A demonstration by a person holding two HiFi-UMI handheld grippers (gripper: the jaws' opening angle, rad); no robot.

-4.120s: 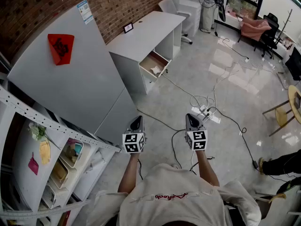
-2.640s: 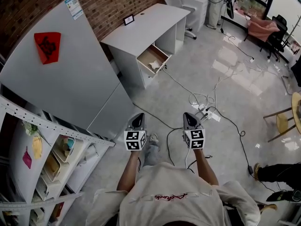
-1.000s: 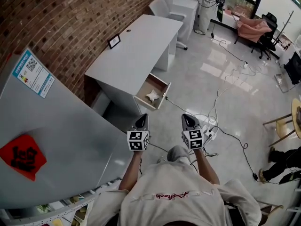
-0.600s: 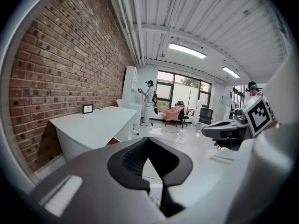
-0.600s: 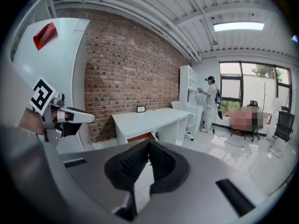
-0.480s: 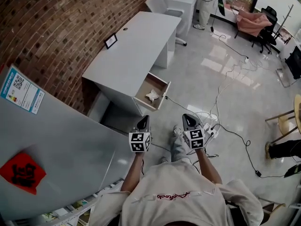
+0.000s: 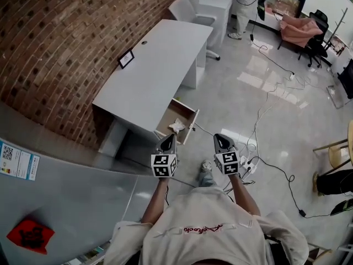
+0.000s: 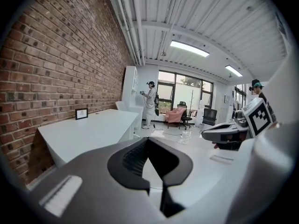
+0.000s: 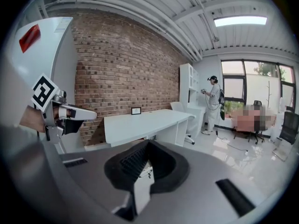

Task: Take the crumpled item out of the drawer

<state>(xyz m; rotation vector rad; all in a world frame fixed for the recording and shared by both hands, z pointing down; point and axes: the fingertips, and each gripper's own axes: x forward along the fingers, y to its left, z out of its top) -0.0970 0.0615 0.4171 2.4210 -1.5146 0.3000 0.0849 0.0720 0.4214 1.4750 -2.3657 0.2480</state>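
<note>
White desk point(image 7: 154, 59) along brick wall point(image 7: 66, 43); drawer point(image 7: 190, 127) pulled open, facing bare floor point(image 7: 248, 104). Inside: only the white crumpled item point(image 7: 176, 127), at the near end. Left gripper point(image 7: 167, 139) clenched, empty, tip just short of item in head view, apart. Right gripper point(image 7: 220, 139) clenched, empty, well to the side. Cables point(image 7: 259, 120) and power strip point(image 7: 246, 164) near right gripper.

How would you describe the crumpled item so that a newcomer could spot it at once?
Along the brick wall stands a long white desk with one drawer pulled open at its near end. Inside lies a crumpled white wad, pale against the drawer's brown bottom.
</note>
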